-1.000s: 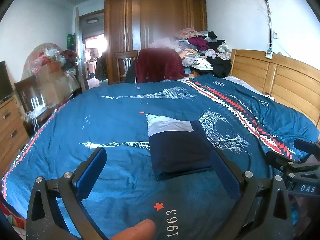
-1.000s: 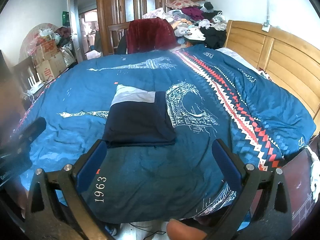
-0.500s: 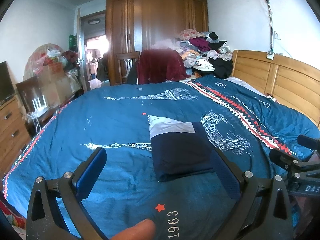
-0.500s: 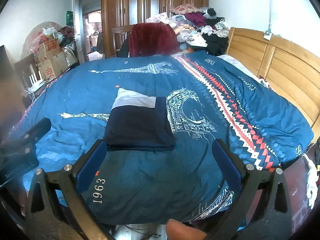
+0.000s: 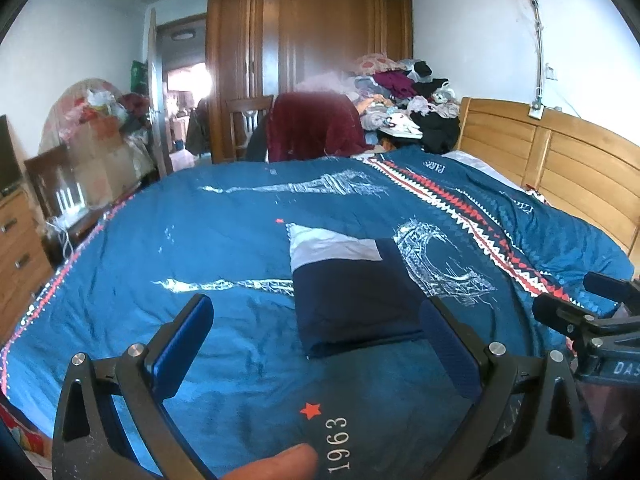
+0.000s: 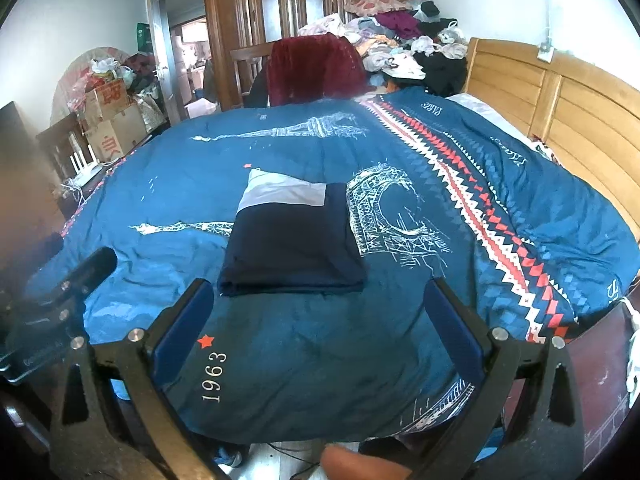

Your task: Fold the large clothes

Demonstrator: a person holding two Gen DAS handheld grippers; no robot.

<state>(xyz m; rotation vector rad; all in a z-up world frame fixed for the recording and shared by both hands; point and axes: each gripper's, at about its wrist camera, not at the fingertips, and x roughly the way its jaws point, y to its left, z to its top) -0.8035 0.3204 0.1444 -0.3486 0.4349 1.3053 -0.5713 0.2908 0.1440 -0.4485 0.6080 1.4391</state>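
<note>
Garment folded on the bed, both grippers clear of it

Garment (image 5: 352, 300) lies as a dark navy rectangle with a pale grey band at its far end, flat on the blue quilt (image 5: 208, 248), near the middle of the bed and closer to our edge. It looks to us already folded down to a compact packet; the near edge shows a thick doubled fold.

Going left to right: our left gripper (image 5: 316, 332) hangs above the quilt with its blue pads spread wide and nothing between them. The nearest pad overlaps the garment's right corner in the left wrist view, but we cannot tell whether it touches. Next comes the garment itself, then our right gripper (image 6: 320, 312), also spread wide and empty, with the garment's near edge just beyond its fingertips. Farther right the quilt's red and white zigzag band (image 6: 480, 208) runs toward the wooden headboard (image 6: 560, 96).

What could go wrong, as we judge it: if either gripper dips in for another tuck, a pad could catch the quilt along with the garment, since both are soft and close in colour, and lifting would drag the bedding and spoil the packet. Pinching only the top layer at the near edge could peel the fold open. A sideways nudge from the left pad at that corner could skew the rectangle. The heap of loose clothes (image 6: 400, 32) at the far end is well apart and poses no risk here.
</note>
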